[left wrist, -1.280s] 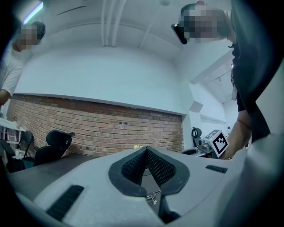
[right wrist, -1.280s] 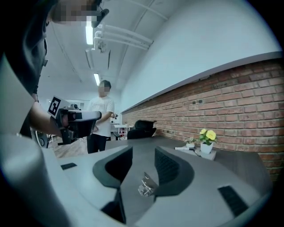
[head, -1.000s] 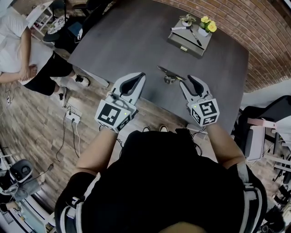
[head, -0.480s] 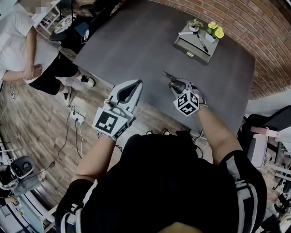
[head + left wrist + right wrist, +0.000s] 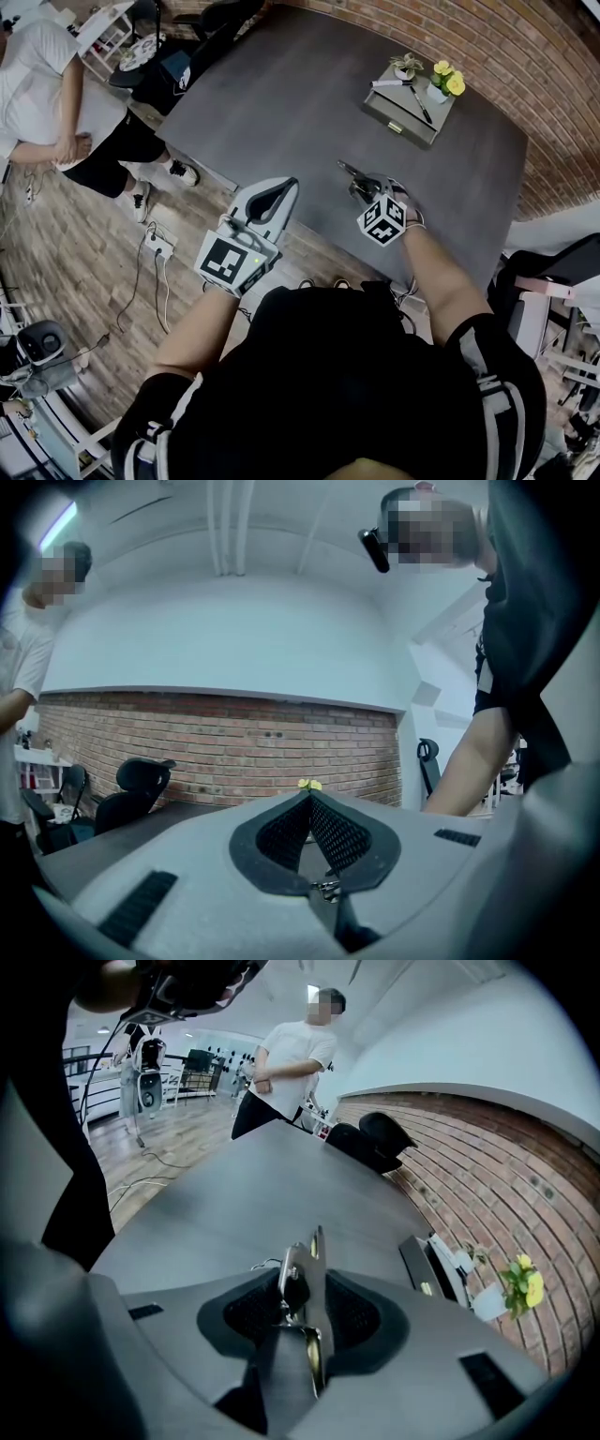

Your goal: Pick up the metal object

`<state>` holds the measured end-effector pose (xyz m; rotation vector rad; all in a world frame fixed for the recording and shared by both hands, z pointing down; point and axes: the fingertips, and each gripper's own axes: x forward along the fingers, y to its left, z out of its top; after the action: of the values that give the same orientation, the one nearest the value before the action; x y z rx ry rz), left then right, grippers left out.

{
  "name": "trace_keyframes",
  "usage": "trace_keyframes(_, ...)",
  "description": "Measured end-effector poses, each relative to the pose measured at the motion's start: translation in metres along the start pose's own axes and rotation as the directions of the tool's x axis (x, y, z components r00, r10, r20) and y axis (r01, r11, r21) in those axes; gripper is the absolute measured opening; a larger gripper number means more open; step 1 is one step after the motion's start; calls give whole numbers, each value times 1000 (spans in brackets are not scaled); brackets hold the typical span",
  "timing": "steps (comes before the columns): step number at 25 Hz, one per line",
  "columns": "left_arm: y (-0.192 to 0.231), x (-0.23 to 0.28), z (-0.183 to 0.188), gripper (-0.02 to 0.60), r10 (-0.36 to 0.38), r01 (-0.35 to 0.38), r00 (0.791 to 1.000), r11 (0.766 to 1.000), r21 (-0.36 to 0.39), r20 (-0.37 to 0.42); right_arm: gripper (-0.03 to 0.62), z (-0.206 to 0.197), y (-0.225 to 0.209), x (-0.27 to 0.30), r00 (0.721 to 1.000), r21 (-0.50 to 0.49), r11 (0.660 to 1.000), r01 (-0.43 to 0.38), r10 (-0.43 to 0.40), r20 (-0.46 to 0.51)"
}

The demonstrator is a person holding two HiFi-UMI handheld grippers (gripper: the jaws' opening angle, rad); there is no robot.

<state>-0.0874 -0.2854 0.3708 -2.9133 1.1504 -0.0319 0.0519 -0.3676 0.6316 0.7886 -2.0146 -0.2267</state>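
The metal object, a thin hinged silver piece with brass fittings, lies near the front edge of the dark grey table. My right gripper is turned on its side and reaches over it. In the right gripper view the metal object stands on edge between the two black pads, with a little gap on each side, and the jaws of the right gripper are closing. My left gripper hovers at the table's front edge, left of the object, with its tips together and nothing in them, as the left gripper view confirms.
A grey box with pens and a yellow flower pot sits at the table's far right. A brick wall borders the table behind. A person sits at the left, near chairs. A power strip lies on the floor.
My right gripper has moved forward and left onto the metal object and rolled onto its side. The left gripper has barely shifted.
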Motion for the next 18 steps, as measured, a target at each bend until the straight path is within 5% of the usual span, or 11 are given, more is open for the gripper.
trace_keyframes(11,2,-4,1,8,4,-4,1000,1000,11,-15,97,-4,-2,7,999,-46,999,17,-18,-42)
trace_keyframes(18,0,-1,-2,8,-26,26,1000,1000,13,-4,89,16,-15,-17,998,69,996,52,-55,41)
